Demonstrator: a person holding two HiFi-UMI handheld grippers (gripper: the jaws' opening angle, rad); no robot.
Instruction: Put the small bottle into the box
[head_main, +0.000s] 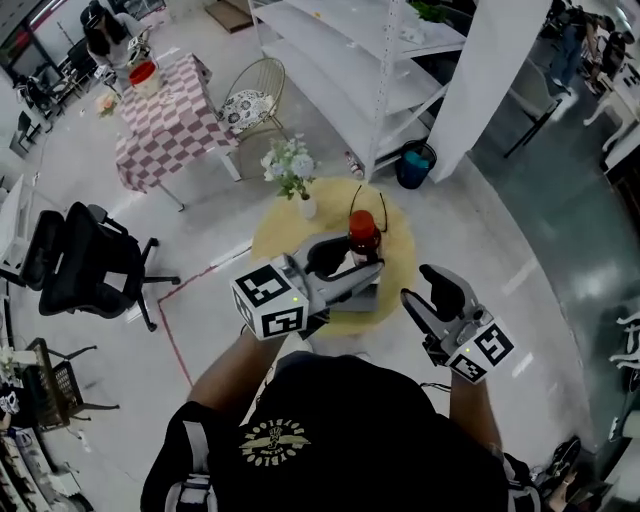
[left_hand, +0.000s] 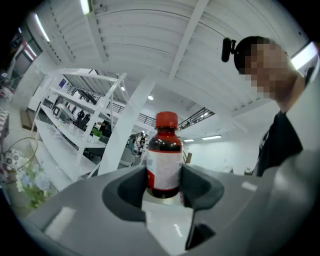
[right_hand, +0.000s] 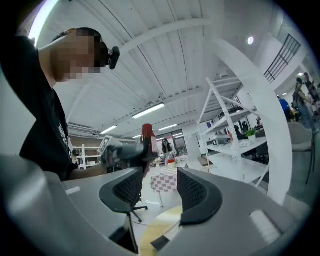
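While left claw (left_hand: 164, 181) clamps small dark red-capped bottle (left_hand: 163, 150) upright, right claw (right_hand: 159, 192) gapes wide, empty, nearby; bottle not yet boxed, placing remains.

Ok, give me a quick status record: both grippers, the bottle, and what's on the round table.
left gripper: shut on small bottle
small bottle: upright, red cap on, held above the table
right gripper: open, nothing between its jaws
round table: yellow; flower vase and glasses on it
box: cannot make it out for certain
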